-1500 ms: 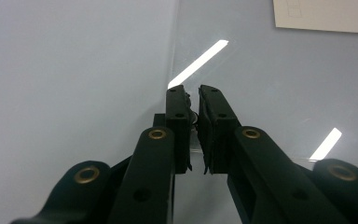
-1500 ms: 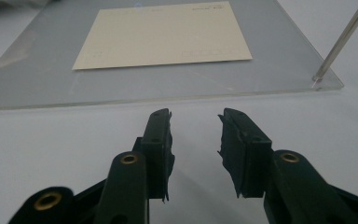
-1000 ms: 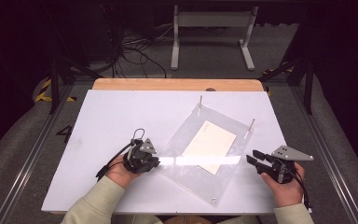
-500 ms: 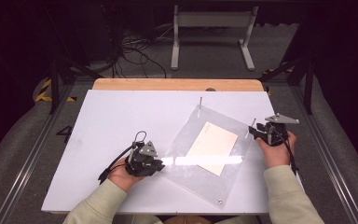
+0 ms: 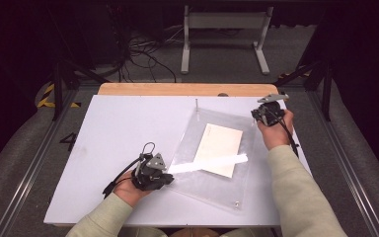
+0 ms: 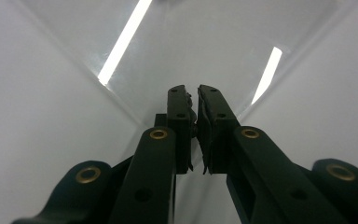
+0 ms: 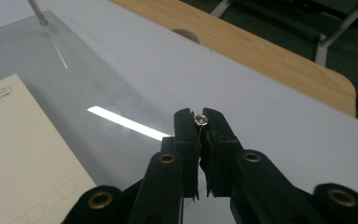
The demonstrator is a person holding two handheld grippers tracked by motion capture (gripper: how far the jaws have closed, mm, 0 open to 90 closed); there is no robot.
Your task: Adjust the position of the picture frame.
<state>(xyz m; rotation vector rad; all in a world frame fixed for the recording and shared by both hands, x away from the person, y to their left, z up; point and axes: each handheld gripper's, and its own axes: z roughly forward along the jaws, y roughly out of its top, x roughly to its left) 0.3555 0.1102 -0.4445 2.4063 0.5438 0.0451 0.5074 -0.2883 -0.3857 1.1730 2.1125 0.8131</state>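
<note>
The white desk (image 5: pixel 123 128) fills the middle of the high view, with a strip of bare wood (image 5: pixel 177 89) along its far edge at the top. On it, right of centre, lies a clear acrylic sheet (image 5: pixel 212 190) turned like a diamond, a bright bar of glare running across its lower left part. On or under that sheet, just right of the frame's centre, sits a cream card (image 5: pixel 220 149); in the right gripper view the card (image 7: pixel 23 149) takes up the lower left, with small printed boxes near the bottom.

Now the hands. The left gripper (image 5: pixel 167 178) is low and left of centre in the high view, at the sheet's left corner. In its own view the left gripper (image 6: pixel 192 95) has its jaws nearly together, only a thin slit between them, with the sheet's corner running in between them.

Up at the right, the right gripper (image 5: pixel 254 114) sits at the sheet's upper right corner. In its own view the jaws of the right gripper (image 7: pixel 199 120) are pinched onto a small metal pin (image 7: pixel 201 120), its shiny round top showing between the tips. Another thin post (image 5: pixel 196 104) stands upright at the sheet's top corner, and a small screw (image 5: pixel 236 202) marks the bottom corner.
</note>
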